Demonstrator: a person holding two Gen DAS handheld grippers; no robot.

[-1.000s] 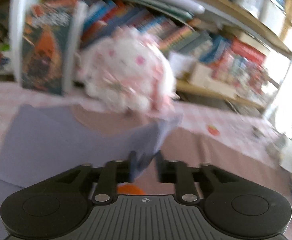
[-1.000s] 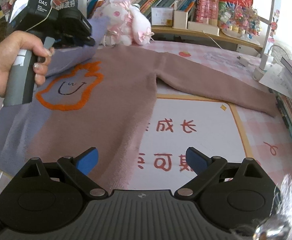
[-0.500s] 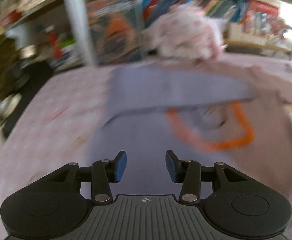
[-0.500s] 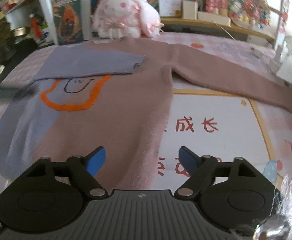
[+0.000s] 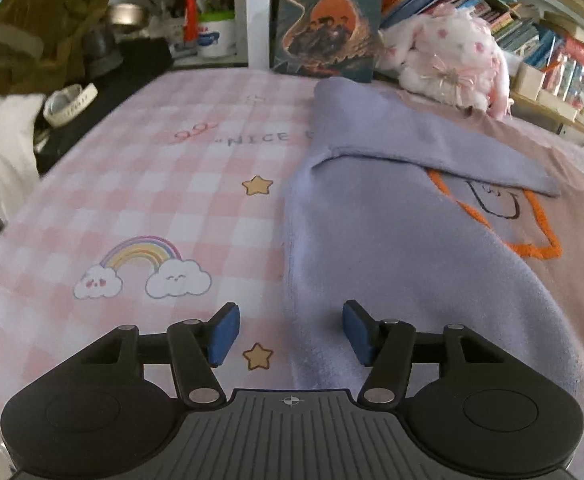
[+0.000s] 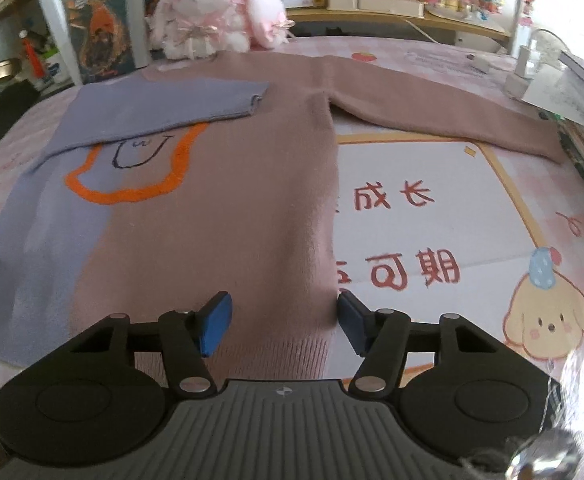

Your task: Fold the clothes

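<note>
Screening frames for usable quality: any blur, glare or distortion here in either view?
Left wrist view: mostly sharp, the sweater and the open left tool read clearly; strong fisheye bending at the edges; the shelves at upper right are overexposed. Right wrist view: slightly soft, the plush rabbit a little washed out, bright window glare at the top right corner, a smeared reflective blur at lower right; the right tool is open too.

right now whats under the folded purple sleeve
The purple sleeve lies across the sweater chest, covering the top of the orange outline. Below its edge a drawn smile shows; the rest underneath is hidden.
</note>
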